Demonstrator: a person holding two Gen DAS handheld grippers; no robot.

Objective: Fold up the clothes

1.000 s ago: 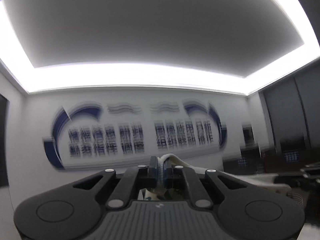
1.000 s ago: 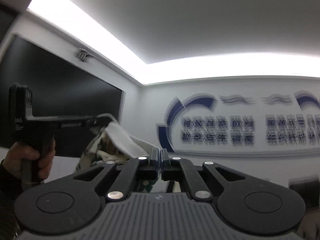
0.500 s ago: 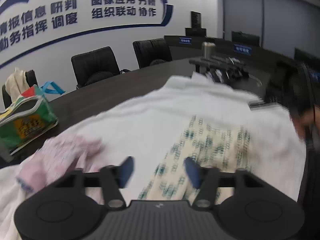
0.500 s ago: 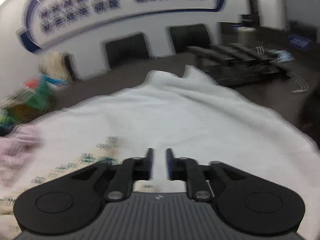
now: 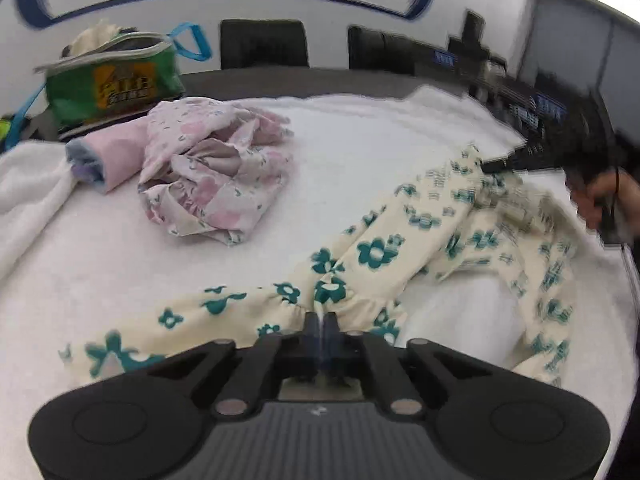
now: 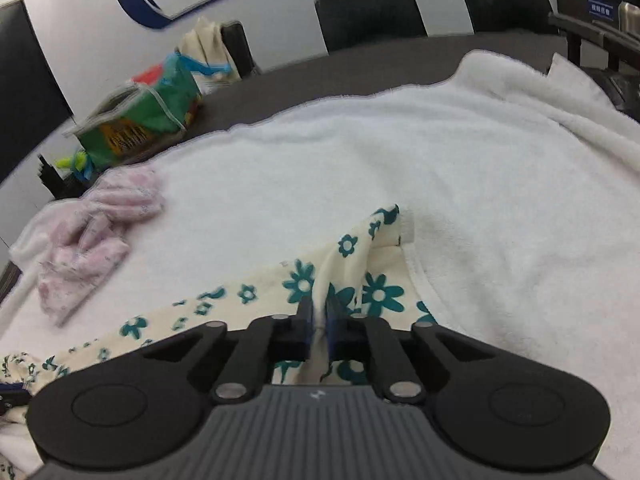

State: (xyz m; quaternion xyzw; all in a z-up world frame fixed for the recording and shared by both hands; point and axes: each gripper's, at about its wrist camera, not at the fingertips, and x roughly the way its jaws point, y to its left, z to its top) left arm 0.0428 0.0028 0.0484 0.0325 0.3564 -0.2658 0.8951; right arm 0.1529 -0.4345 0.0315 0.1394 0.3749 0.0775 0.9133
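Currently both grippers, left (image 5: 321,322) and right (image 6: 317,316), pinch the cream cotton garment with teal flowers (image 5: 372,256), sprawled twisted across the white terry towel (image 6: 400,168). Thin pinches may slip; tugging could drag that towel.

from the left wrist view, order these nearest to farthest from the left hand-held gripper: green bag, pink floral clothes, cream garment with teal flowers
1. Cream garment with teal flowers, pinched in the left hand-held gripper.
2. Crumpled pink floral clothes, farther back, left.
3. Green bag, far left, beyond the towel.
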